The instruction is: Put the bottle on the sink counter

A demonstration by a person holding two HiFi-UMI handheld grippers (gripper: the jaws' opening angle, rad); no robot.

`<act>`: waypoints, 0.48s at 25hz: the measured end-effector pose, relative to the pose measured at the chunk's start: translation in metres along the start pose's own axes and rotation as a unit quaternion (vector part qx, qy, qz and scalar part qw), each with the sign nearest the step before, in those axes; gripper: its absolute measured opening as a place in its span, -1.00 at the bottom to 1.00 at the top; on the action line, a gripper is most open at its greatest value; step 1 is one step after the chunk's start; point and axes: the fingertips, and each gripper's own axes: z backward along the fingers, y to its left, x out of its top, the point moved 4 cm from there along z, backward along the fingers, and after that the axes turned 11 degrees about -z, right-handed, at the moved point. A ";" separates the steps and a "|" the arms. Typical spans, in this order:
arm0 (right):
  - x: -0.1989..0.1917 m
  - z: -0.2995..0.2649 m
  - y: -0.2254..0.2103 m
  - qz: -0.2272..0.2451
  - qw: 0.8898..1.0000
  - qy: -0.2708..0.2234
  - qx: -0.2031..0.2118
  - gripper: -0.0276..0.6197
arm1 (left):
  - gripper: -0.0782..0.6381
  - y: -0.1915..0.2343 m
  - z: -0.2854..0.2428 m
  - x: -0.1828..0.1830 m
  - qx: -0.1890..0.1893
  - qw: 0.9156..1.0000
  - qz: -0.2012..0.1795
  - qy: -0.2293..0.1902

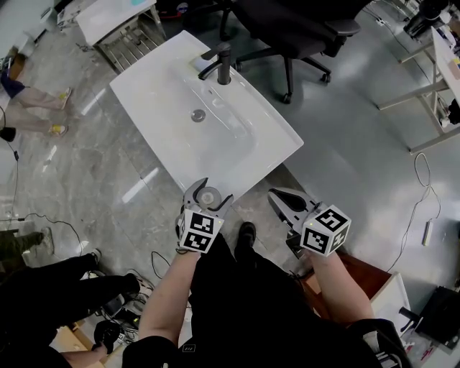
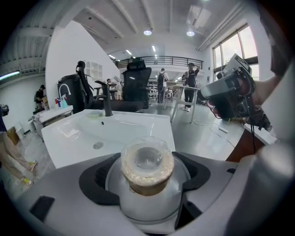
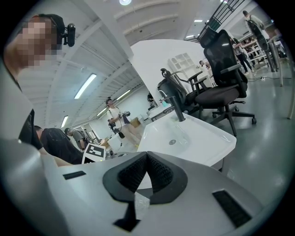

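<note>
The left gripper [image 1: 215,191] is clamping the bottle [image 2: 147,171] just short of the sink [image 1: 276,138], the right gripper [image 1: 276,196] is idling pinched shut and empty, so I'd be carrying it level over the flat rim, avoiding the basin.

Open-plan office and lab floor with a plumbing fixture set up as a test station

A freestanding white sink counter [image 1: 267,147] is standing on a polished grey floor [image 1: 345,144]. A black office chair [image 1: 287,29] is sitting just behind it, a white desk [image 1: 108,14] is standing near its far corner, a cable [image 1: 420,180] is trailing well to its right, and people [image 2: 190,85] are standing beyond it under a railed gallery [image 2: 166,59].
</note>
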 end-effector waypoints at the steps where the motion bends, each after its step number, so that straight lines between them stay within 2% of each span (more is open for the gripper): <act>1: 0.000 0.001 0.000 -0.001 1.000 -0.001 0.000 -0.87 | 0.17 -0.001 0.000 0.000 0.000 1.000 -0.002 0.002; 12: 0.004 0.002 0.004 0.002 1.000 -0.004 0.006 -0.87 | 0.17 -0.004 0.001 -0.003 -0.004 1.000 -0.010 0.026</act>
